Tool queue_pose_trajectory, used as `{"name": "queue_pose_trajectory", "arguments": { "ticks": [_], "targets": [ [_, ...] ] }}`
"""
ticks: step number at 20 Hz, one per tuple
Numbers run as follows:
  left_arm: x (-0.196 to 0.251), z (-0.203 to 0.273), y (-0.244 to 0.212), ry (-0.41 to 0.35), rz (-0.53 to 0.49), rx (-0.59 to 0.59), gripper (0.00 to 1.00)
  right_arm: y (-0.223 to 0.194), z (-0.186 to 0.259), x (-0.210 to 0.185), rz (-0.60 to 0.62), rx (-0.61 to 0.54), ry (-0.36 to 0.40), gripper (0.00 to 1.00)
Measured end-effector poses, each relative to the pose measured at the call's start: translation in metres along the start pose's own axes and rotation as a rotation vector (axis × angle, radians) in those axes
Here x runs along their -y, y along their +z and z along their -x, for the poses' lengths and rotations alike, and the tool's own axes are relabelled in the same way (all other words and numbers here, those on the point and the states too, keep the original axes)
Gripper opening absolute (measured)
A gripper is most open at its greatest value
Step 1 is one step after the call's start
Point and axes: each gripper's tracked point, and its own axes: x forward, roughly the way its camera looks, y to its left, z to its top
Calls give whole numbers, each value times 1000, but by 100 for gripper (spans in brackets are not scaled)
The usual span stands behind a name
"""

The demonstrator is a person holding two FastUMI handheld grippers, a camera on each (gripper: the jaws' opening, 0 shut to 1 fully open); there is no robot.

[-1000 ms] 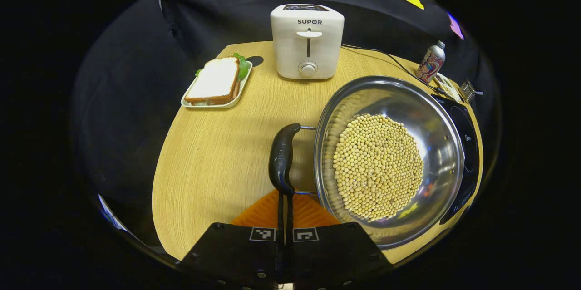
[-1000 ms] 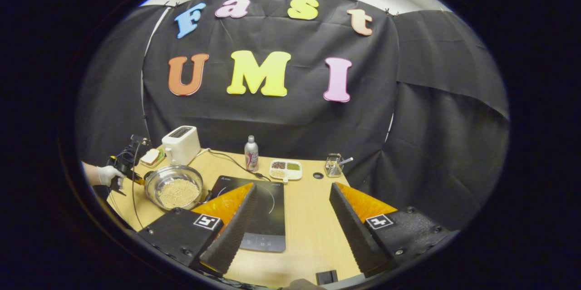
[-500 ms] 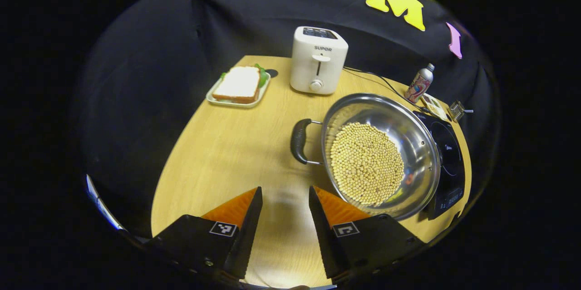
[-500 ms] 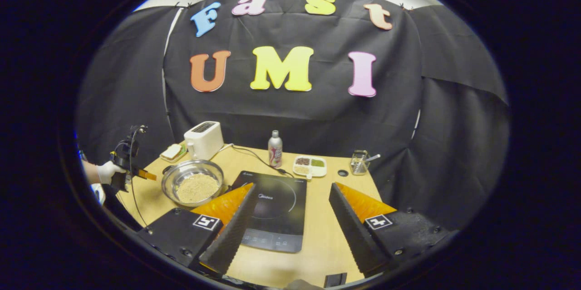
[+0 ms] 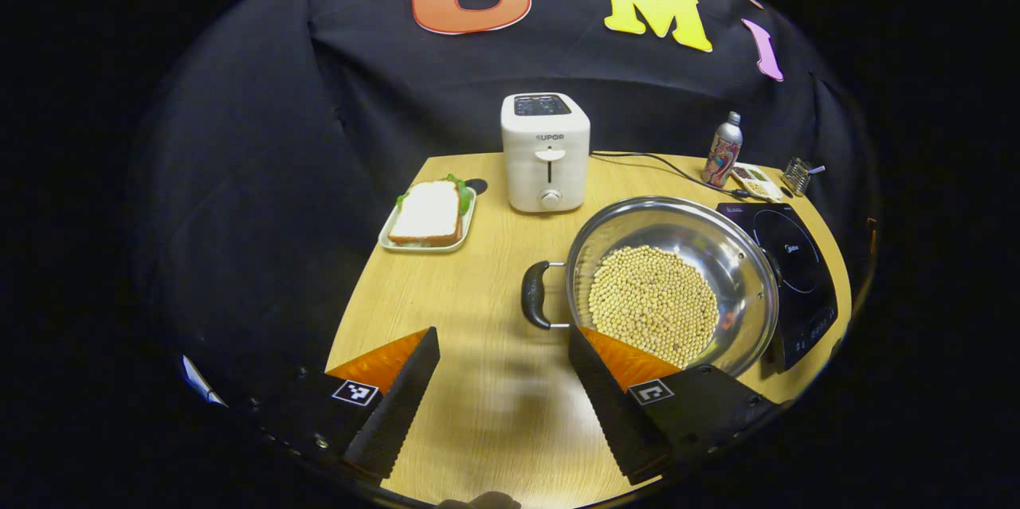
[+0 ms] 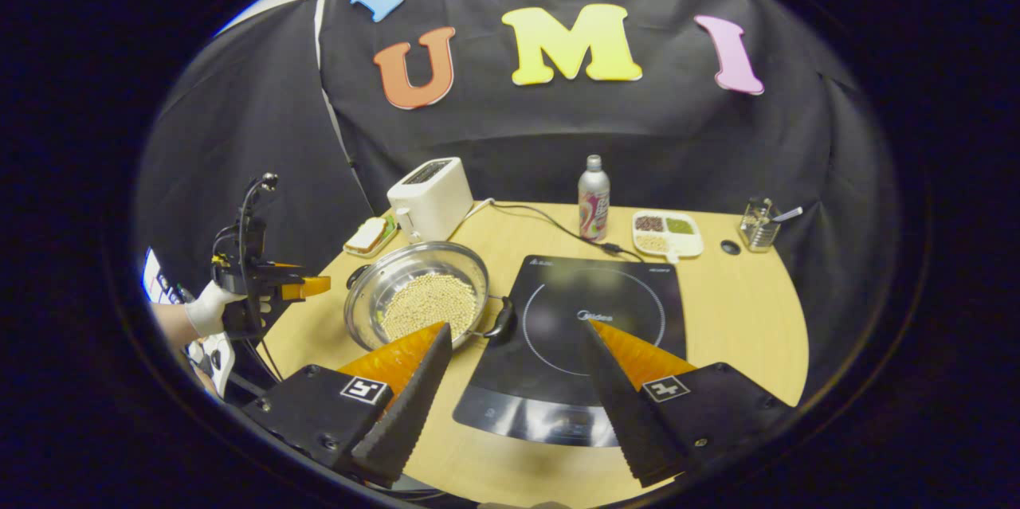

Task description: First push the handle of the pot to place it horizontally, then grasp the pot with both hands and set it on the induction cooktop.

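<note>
We find the pot (image 5: 669, 286) (holding beans) on the surface (image 5: 478, 286), just beside the cooktop (image 6: 594, 318), not on it. Its left handle (image 5: 535, 295) lies level; the right handle (image 6: 502, 319) overhangs the cooktop edge. The left hand-held gripper (image 5: 504, 381) and the right hand-held gripper (image 6: 518, 381) both stand wide open, holding nothing. We judge the push done; the two-handed lift remains.

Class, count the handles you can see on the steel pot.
2: one handle on the pot's toaster-side rim, the other handle on the opposite rim, over the induction cooktop's edge.
</note>
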Motion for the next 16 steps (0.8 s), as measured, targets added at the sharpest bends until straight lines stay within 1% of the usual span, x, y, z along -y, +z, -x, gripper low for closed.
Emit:
{"name": "queue_pose_trajectory", "arguments": {
  "ticks": [1,2,3,4,6,7,8,10,11,12,15,16],
  "targets": [
    [1,-8,3,-11,-3,-3,98,-2,-17,-6,-24,-23,10,97],
    [1,-17,7,-20,-5,1,98,-4,-35,-13,-45,-53,8,100],
    [2,-24,10,-30,-6,-1,98,-6,-49,-20,-53,-73,2,100],
    [1,-31,13,-36,-5,-1,98,-7,-63,-22,-54,-96,-8,97],
    [0,-41,18,-50,10,-7,98,-10,-92,-22,-64,-138,-27,97],
    [3,-46,17,-60,24,-18,98,-12,-102,-24,-75,-154,-30,100],
    [4,-50,18,-67,35,-22,98,-14,-113,-23,-82,-179,-40,95],
    [7,-61,17,-84,32,-37,98,-23,-131,-19,-104,-227,-65,94],
    [8,-65,16,-86,27,-48,98,-24,-136,-16,-114,-243,-89,99],
    [11,-69,14,-93,21,-59,98,-26,-141,-16,-129,-257,-96,93],
    [20,-78,15,-109,-2,-82,98,-35,-153,-22,-151,-309,-105,94],
    [19,-81,14,-103,-5,-91,98,-39,-156,-23,-149,-330,-106,98]
  ]
}}
